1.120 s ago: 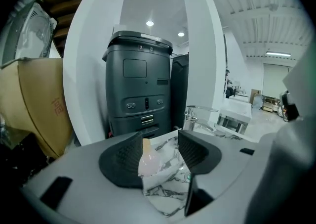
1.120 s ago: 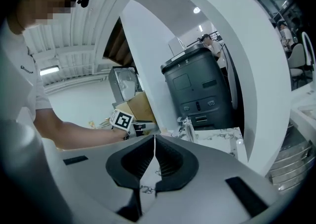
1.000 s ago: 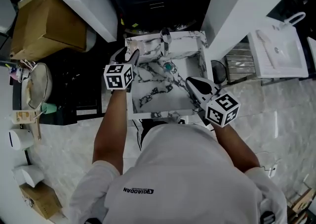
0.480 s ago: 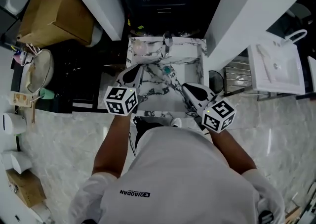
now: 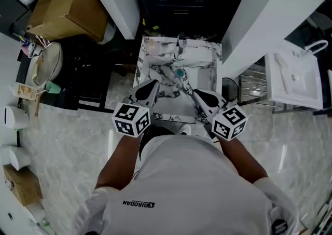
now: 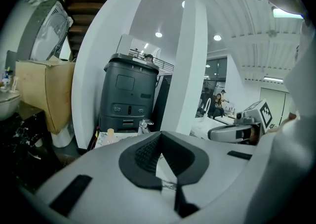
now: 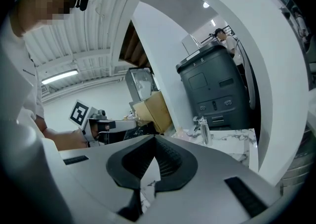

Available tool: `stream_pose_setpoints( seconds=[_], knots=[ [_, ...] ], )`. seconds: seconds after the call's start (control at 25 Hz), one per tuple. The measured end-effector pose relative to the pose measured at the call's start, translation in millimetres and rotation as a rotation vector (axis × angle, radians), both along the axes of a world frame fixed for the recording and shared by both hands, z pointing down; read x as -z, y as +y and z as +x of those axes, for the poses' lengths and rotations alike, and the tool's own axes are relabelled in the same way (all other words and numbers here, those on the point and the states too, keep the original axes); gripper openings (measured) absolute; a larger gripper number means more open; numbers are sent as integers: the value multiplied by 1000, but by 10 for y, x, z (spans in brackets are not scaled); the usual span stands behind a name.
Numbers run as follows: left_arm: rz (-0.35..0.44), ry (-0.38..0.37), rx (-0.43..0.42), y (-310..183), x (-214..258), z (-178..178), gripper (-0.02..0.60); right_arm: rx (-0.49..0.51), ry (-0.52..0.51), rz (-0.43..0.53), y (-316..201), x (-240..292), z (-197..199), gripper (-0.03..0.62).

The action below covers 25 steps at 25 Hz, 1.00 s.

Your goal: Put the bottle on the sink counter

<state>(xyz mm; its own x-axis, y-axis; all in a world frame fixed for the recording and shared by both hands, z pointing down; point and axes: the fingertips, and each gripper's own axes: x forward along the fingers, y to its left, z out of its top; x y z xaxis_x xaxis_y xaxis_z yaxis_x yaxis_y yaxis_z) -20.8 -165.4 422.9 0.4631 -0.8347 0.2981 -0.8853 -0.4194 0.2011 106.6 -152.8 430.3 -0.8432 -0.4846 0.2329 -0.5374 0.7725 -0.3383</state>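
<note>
Marble desk (image 5: 202,50) with sink, directly before me. My left tool (image 5: 153,82), its pads having just closed together on nothing, and my right tool (image 5: 197,93), likewise pressed shut and empty, hover over its near side. The bottle (image 5: 152,47) stands on its back left corner.

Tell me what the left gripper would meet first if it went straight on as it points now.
Probably the marble sink: the left gripper tilts slightly down over its basin. The faucet stands further back; depth is unclear.
</note>
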Motion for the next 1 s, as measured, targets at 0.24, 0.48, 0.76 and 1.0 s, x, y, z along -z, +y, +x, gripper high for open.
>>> stream_pose_setpoints(
  seconds=[0.24,0.48,0.76,1.0],
  knots=[
    [2,3,-14,85,132,77,14,13,-7,2,7,10,-44,40],
    [-63,34,-15,120,-4,45,14,-12,-16,12,-24,86,-64,40],
    [-7,33,-62,209,195,-85,14,-87,-5,14,41,138,-94,40],
    [-25,35,-114,522,216,-297,14,-139,13,20,279,202,-318,40]
  ],
)
